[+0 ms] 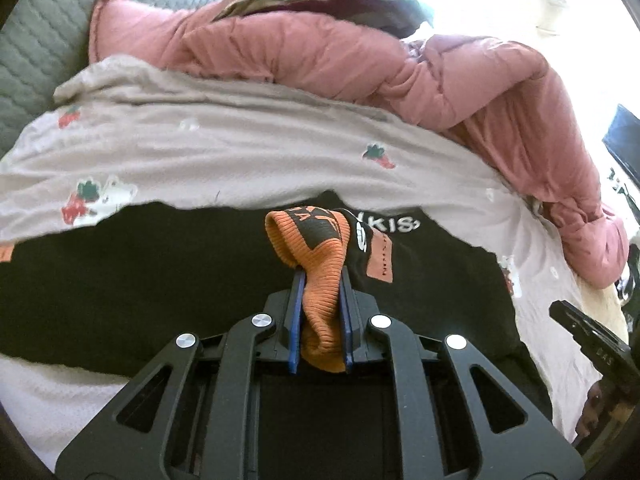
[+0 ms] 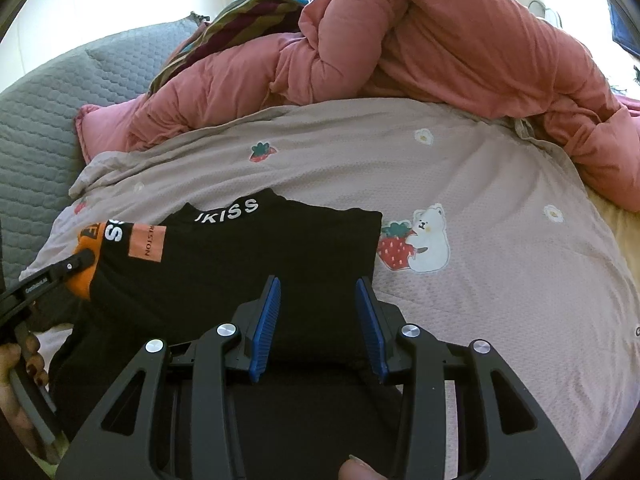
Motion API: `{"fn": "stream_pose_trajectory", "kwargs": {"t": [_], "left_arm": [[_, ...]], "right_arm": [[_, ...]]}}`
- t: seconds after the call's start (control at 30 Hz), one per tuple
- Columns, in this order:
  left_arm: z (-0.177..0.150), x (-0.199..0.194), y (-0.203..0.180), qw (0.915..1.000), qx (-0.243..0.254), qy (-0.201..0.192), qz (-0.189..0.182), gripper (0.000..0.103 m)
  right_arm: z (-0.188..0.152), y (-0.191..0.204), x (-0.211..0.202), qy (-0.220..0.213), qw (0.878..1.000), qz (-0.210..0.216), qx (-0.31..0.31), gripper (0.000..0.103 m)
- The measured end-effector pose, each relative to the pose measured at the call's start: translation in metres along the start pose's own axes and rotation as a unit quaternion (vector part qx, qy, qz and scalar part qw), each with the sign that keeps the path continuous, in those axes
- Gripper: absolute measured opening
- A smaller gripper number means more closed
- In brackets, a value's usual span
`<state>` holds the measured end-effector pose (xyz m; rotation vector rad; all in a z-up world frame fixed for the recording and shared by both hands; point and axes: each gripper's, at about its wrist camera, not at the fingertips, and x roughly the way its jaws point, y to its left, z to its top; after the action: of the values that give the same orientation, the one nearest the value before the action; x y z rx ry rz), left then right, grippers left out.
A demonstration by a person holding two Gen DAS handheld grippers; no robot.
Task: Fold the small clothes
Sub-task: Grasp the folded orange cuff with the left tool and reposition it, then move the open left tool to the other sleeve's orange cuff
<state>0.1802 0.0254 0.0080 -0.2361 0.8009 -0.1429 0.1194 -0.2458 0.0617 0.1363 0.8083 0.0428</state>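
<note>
The left gripper (image 1: 322, 280) angles downward over the bed, its two blue pads pinched tight on the orange ribbed cuff (image 1: 316, 256) of a black sweatshirt (image 1: 140, 272); the cuff bunches between the pads and bulges out behind them. In the right wrist view the same left gripper (image 2: 82, 260) enters from the left edge, clamped on the orange cuff (image 2: 82, 280), with the person's fingers (image 2: 30, 356) wrapped round its handle. The right gripper (image 2: 318, 316) also tilts downward, its jaws standing apart over the near part of the sweatshirt (image 2: 260, 256) with nothing pressed between the pads; a fingertip (image 2: 360, 470) shows at the bottom edge.

There is one sweatshirt, lying folded on the near left part of a pale bedsheet (image 2: 500, 272) printed with strawberries and a white bear (image 2: 430, 238). White letters run along its collar and sleeve, beside an orange label (image 2: 146, 246). One pink quilt (image 2: 440, 52) is heaped at the far side, a striped cloth (image 2: 248, 20) behind it, and a grey quilted cover (image 2: 52, 112) lies far left.

The sleeve's length is hidden in the black folds, the sweatshirt's near edge is covered by the grippers, and the label's small print is hard to read
</note>
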Motion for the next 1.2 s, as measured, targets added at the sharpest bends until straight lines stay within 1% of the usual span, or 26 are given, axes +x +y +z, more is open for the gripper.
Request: {"fn": "stream_pose_trajectory", "kwargs": {"t": [0.07,0.17,0.27,0.37,0.47,0.53,0.6,0.73,0.77,0.8,0.93,1.0,1.07,1.13,1.2], "left_arm": [[-0.002,0.001,0.003,1.0,-0.001,0.006,0.003,0.008],[-0.002,0.0,0.003,0.9999,0.002,0.008,0.014,0.013],[0.002,-0.007,0.007,0.9994,0.001,-0.003,0.033,0.014],[0.008,-0.014,0.015,0.999,-0.007,-0.014,0.043,0.018],[0.011,-0.017,0.022,0.9988,-0.017,-0.017,0.042,0.018],[0.01,-0.015,0.019,0.999,-0.015,-0.013,0.041,0.022],[0.007,-0.01,0.012,0.9993,-0.001,-0.003,0.036,0.027],[-0.002,0.005,0.0,0.9991,0.022,0.023,0.026,0.031],[-0.005,0.009,-0.002,0.9989,0.025,0.031,0.026,0.034],[-0.008,0.015,-0.004,0.9983,0.03,0.042,0.027,0.036],[-0.018,0.033,-0.003,0.9951,0.045,0.077,0.043,0.041],[-0.023,0.041,-0.002,0.9933,0.047,0.095,0.046,0.046],[-0.027,0.048,-0.001,0.9915,0.048,0.112,0.046,0.051],[-0.03,0.053,-0.002,0.99,0.055,0.119,0.051,0.052],[-0.032,0.053,-0.002,0.9897,0.058,0.12,0.052,0.053]], "right_arm": [[-0.001,0.001,0.0,0.0,1.0,-0.001,-0.001,0.038],[-0.002,0.002,0.0,0.001,1.0,-0.001,-0.004,0.038],[-0.002,0.003,0.001,0.002,1.0,-0.002,-0.005,0.038],[-0.002,0.005,0.002,0.003,1.0,-0.002,-0.007,0.038],[-0.002,0.008,0.003,0.002,1.0,-0.004,-0.01,0.038],[-0.002,0.009,0.005,0.004,1.0,-0.001,-0.012,0.038],[-0.001,0.011,0.006,0.003,1.0,0.0,-0.014,0.039],[0.001,0.016,0.008,0.005,1.0,0.004,-0.02,0.042],[0.001,0.018,0.009,0.006,1.0,0.006,-0.022,0.042],[0.001,0.021,0.01,0.008,1.0,0.007,-0.026,0.043],[0.001,0.032,0.019,0.02,0.999,0.011,-0.043,0.044],[0.002,0.039,0.025,0.03,0.998,0.017,-0.054,0.046],[0.002,0.046,0.034,0.042,0.997,0.017,-0.07,0.047],[0.002,0.052,0.044,0.053,0.995,0.017,-0.083,0.047],[0.0,0.05,0.057,0.072,0.994,0.013,-0.079,0.047]]}}
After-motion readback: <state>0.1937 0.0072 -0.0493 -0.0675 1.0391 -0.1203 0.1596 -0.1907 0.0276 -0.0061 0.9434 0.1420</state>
